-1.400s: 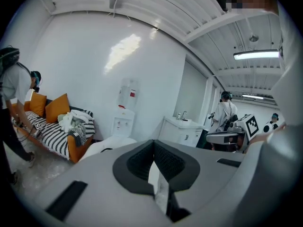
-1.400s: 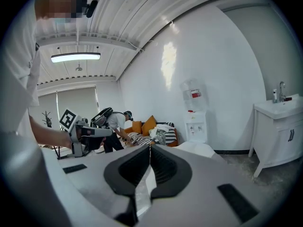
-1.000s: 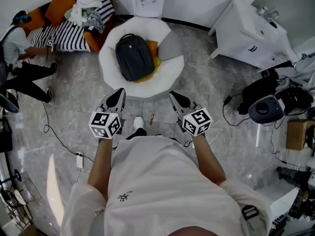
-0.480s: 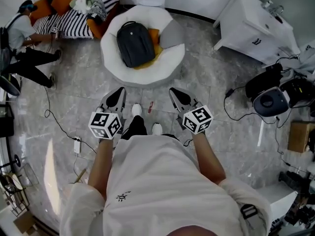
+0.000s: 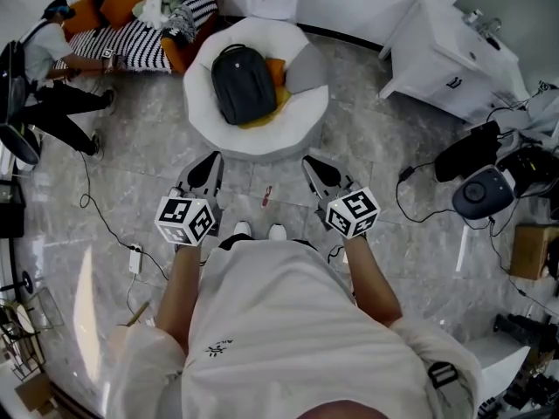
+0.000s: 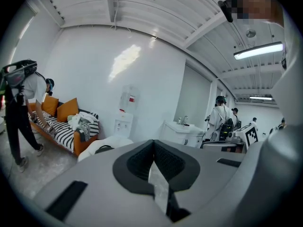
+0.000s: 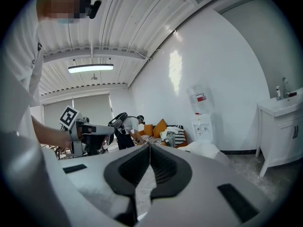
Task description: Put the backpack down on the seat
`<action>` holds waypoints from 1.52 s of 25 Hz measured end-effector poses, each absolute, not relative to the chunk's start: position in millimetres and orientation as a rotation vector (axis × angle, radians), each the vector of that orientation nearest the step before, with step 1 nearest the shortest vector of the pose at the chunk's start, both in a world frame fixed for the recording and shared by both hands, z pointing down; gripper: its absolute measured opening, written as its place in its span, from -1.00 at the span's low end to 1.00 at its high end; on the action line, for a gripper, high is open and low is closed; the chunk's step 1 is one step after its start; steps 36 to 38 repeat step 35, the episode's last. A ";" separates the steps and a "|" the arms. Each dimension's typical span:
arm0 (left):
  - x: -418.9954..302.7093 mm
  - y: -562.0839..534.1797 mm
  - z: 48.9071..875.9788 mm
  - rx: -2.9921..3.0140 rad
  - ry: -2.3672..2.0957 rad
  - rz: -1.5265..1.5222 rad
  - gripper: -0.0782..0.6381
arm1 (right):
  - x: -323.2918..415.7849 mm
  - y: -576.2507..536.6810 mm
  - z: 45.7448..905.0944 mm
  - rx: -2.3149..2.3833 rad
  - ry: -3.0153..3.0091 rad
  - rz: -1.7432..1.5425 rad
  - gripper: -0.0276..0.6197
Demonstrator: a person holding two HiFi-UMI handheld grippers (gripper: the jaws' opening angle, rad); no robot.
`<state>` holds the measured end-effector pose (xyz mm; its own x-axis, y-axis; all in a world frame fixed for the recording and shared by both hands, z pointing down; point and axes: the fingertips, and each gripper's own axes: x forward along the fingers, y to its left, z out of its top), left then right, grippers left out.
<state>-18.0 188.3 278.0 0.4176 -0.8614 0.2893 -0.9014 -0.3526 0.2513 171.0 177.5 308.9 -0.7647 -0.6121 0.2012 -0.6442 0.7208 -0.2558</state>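
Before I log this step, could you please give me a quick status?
Left gripper shut, empty; right gripper shut, empty. Backpack lies on the white seat. Small red object on floor.

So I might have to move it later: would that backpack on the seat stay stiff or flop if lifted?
Likely floppy: the backpack is dark fabric lying flat on the seat, so it would probably sag from one grip. It looks filled out, so perhaps not light. Pushed, it might drag the yellow cushion under it.
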 end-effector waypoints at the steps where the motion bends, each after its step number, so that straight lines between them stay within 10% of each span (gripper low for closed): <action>1: -19.7 189.0 275.9 2.316 -1.513 0.149 -0.73 | 169.4 178.2 307.3 1.033 -2.818 0.471 -0.84; 38: -114.1 193.6 267.6 2.366 -1.462 0.076 -0.73 | 103.5 196.3 282.0 1.223 -2.725 0.384 -0.84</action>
